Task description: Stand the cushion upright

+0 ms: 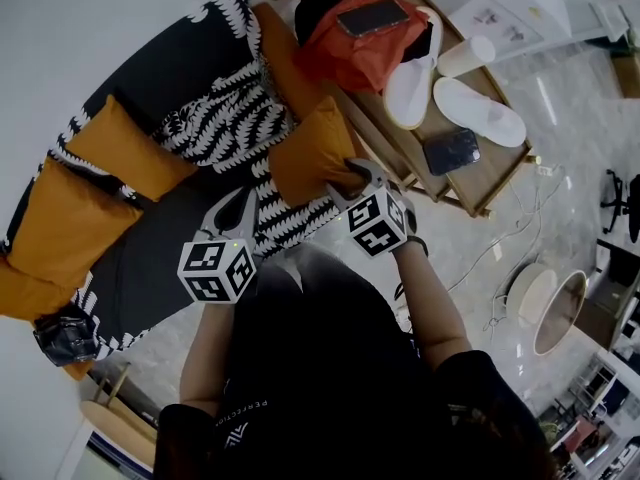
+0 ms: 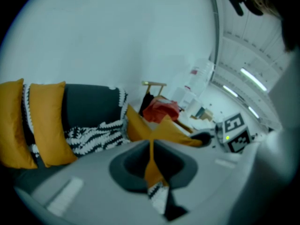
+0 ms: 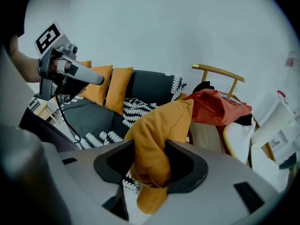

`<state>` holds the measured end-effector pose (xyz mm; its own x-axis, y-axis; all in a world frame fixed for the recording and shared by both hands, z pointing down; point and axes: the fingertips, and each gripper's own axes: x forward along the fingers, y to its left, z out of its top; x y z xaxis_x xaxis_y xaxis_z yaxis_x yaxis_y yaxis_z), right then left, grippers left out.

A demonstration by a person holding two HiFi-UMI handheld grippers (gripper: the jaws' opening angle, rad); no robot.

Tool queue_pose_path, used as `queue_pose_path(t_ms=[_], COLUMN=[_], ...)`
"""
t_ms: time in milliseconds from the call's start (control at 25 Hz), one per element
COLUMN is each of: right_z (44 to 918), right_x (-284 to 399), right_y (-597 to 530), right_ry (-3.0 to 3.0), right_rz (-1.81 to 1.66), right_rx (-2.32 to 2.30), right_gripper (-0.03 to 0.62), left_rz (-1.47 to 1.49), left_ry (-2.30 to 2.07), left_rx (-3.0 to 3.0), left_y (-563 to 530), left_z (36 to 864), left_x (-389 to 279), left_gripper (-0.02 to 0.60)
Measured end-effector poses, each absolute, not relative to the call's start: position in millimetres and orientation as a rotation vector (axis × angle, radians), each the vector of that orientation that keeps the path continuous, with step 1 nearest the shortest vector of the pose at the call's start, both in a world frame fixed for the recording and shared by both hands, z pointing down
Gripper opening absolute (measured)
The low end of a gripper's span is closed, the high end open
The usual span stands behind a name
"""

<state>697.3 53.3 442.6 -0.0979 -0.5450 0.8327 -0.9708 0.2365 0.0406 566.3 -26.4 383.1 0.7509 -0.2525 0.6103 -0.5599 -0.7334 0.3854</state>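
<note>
An orange cushion stands tilted on the dark sofa, over a black-and-white patterned throw. My right gripper is shut on its near corner. In the right gripper view the bunched orange fabric fills the gap between the jaws of the right gripper and touches both pads. My left gripper hangs just left of the cushion and apart from it. In the left gripper view the left gripper is shut to a thin slit, through which the cushion and the throw show.
Two more orange cushions lean along the sofa's left end. Right of the sofa, a wooden chair carries a red bag, white slippers and a dark phone. Cables and round stands lie on the floor at right.
</note>
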Motion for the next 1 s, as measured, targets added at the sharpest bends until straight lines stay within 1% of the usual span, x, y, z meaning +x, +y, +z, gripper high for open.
queue_pose_path(t_ms=[360, 760, 1000], right_z=[442, 433, 416], right_x=[703, 706, 711], right_y=[56, 60, 67], right_ry=[-1.737, -1.731, -1.711], right_rz=[0.697, 0.738, 0.717], right_rx=[1.45, 1.497, 1.535], right_gripper=[0.247, 0.324, 0.322], left_rz=[0.717, 0.7, 0.687], left_ry=[-0.606, -0.589, -0.576], left_rx=[2.39, 2.417, 2.434], left_y=[-26, -31, -31], left_z=[382, 374, 366], left_x=[567, 568, 569], left_gripper=[0.031, 0.031, 0.031])
